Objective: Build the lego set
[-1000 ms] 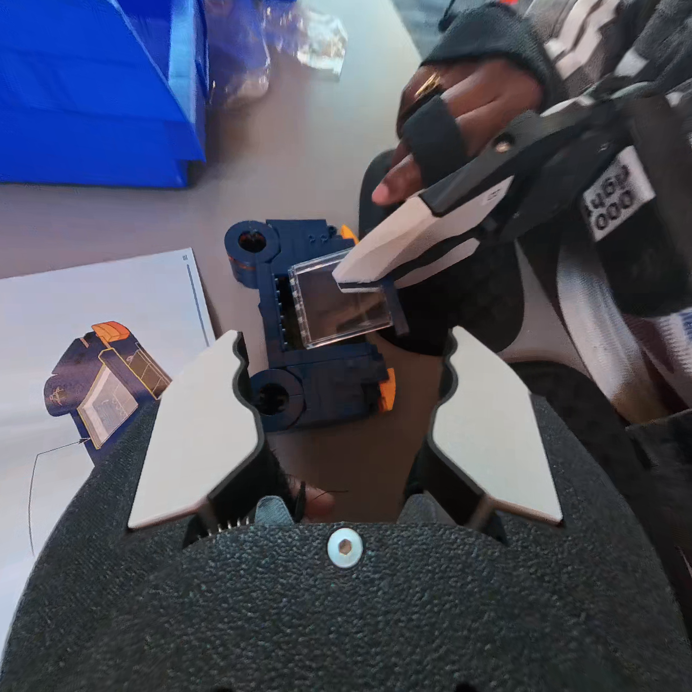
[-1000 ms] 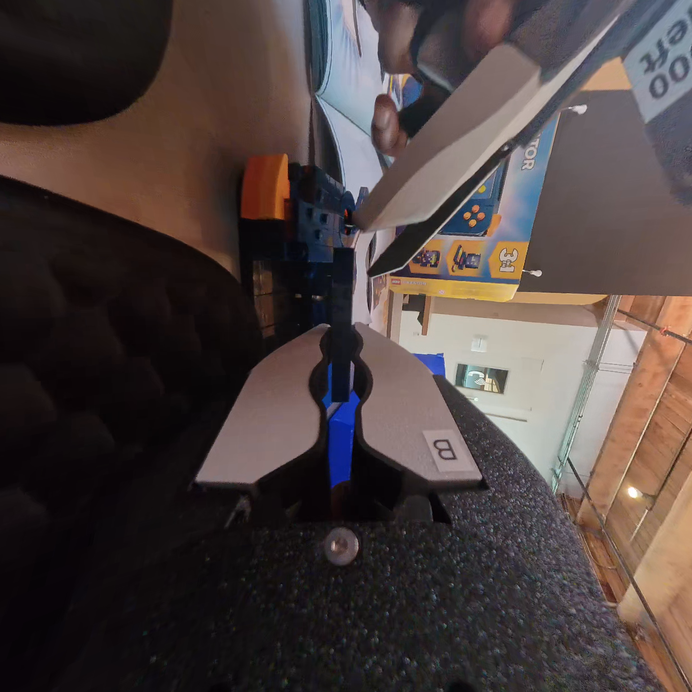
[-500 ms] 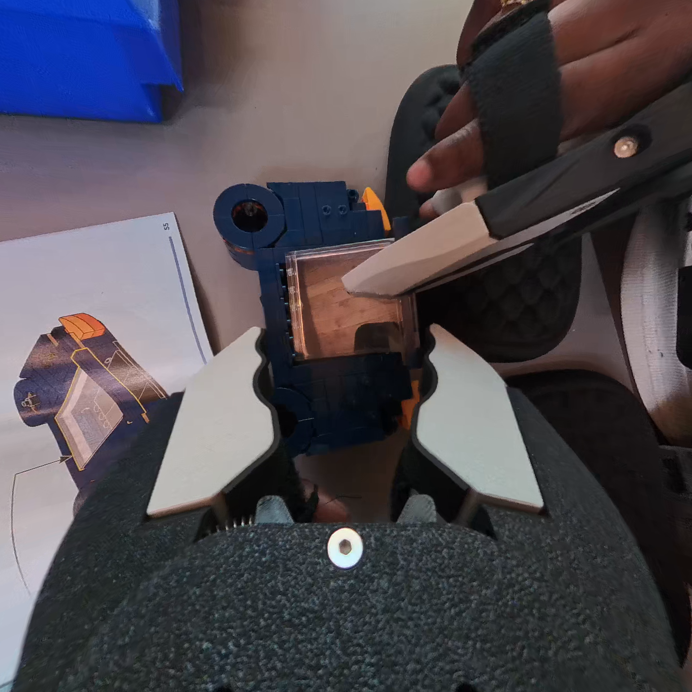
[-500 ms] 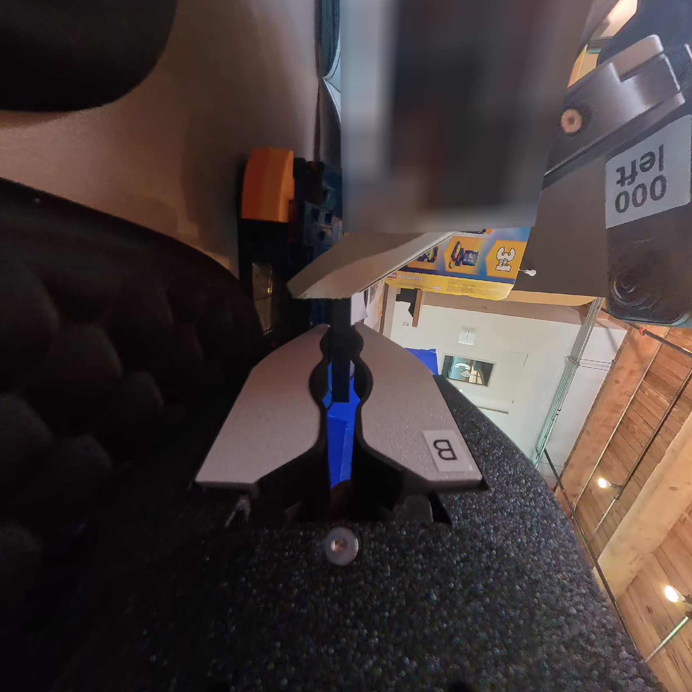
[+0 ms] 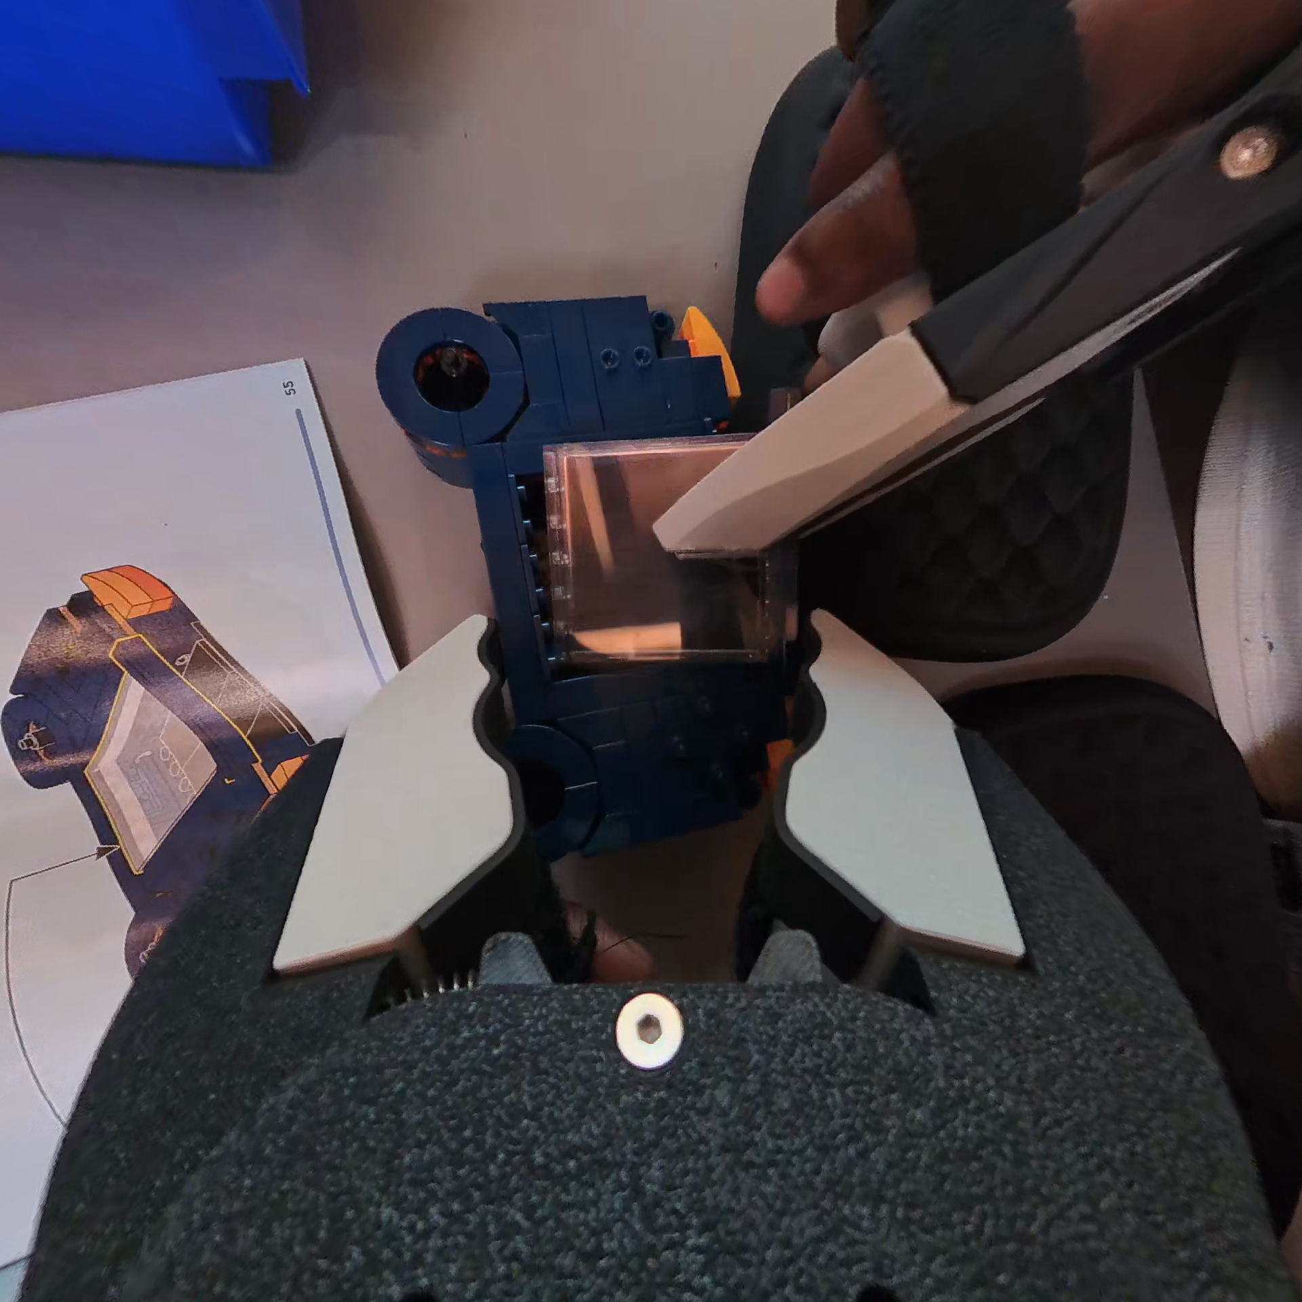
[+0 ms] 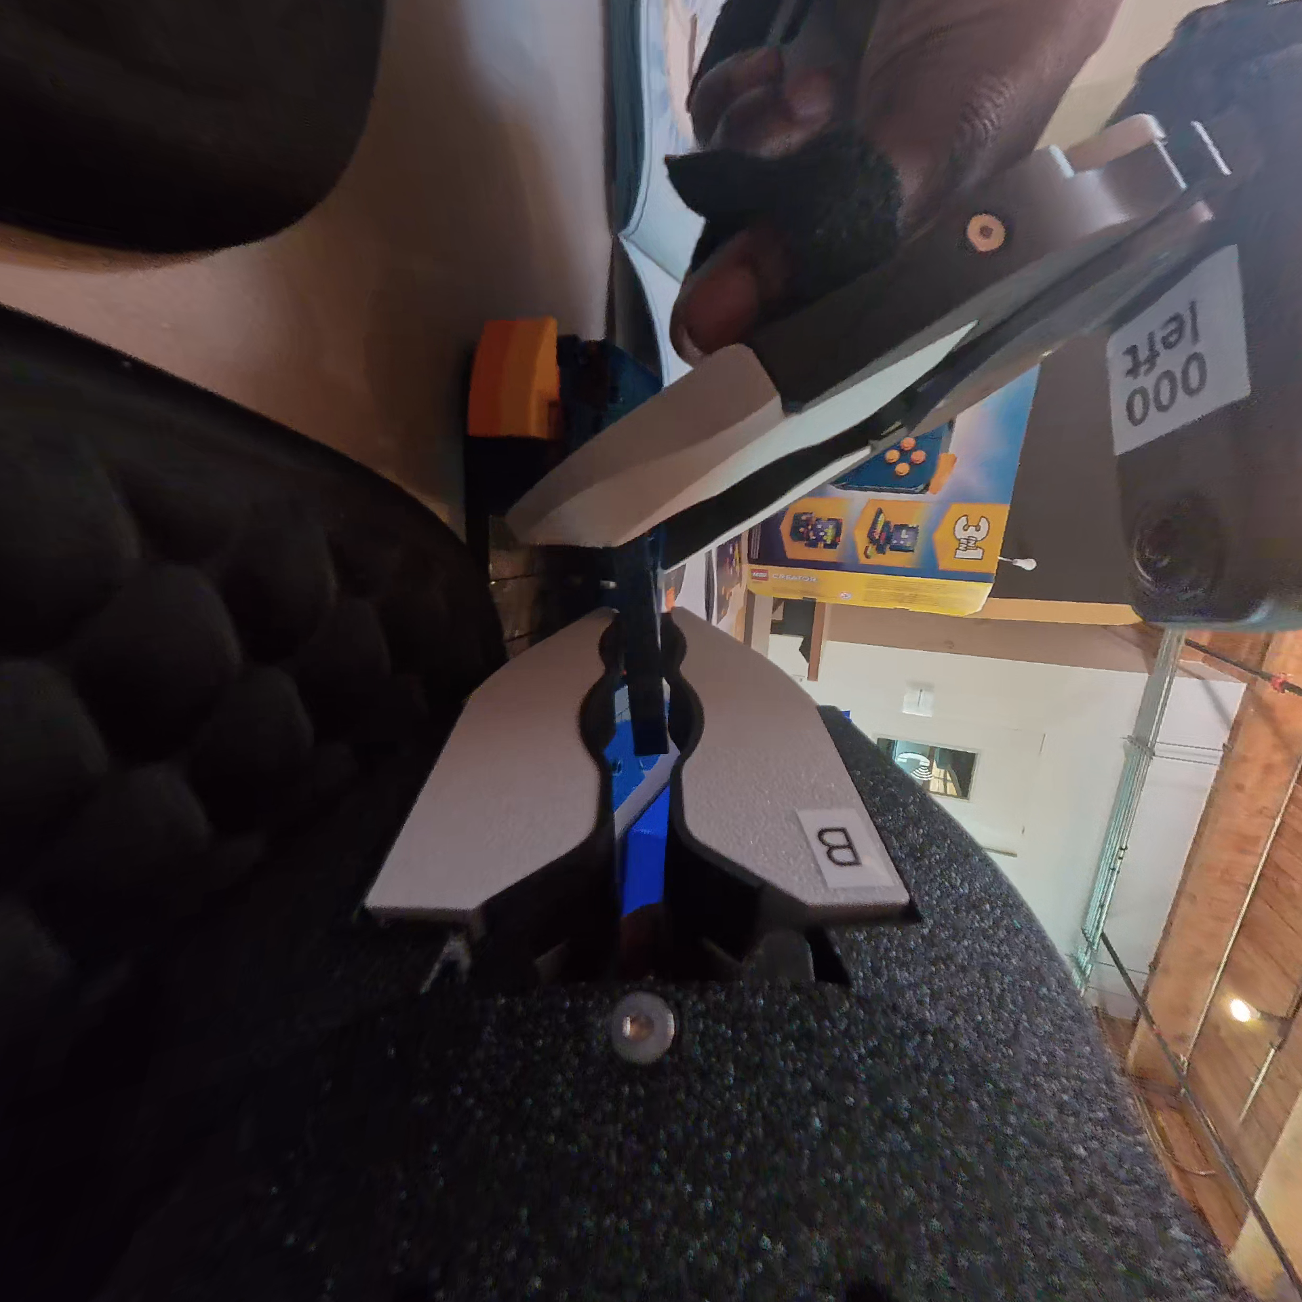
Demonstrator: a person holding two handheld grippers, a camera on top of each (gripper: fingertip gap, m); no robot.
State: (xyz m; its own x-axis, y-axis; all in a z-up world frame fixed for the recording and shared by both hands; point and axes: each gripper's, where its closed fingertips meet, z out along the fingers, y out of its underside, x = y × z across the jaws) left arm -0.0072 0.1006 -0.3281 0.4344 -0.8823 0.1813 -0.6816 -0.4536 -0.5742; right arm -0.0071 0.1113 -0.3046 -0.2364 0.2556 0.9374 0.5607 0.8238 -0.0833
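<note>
A dark blue lego model (image 5: 620, 394) with orange tips lies on the grey table. My left gripper (image 5: 652, 623) has its fingers on both sides of the model's near end and looks shut on it. My right gripper (image 5: 711, 542) reaches in from the upper right, shut on a clear panel (image 5: 634, 563) that lies over the model's middle opening. In the right wrist view, my right gripper (image 6: 642, 623) pinches the panel's thin dark blue edge (image 6: 645, 704). The model's orange end (image 6: 514, 380) shows beyond it. The left gripper (image 6: 592, 539) crosses just above.
An open instruction booklet (image 5: 176, 563) lies left of the model. A blue bin (image 5: 141, 70) stands at the far left. Black padded cushions (image 5: 986, 549) lie to the right. The person's gloved hand (image 5: 845, 232) holds the right gripper. A lego box (image 6: 881, 549) stands in the background. Less than 4 cm separates the two grippers' tips.
My left gripper moved forward and closed around the model's near end. My right gripper lowered the clear panel flat onto the model.
</note>
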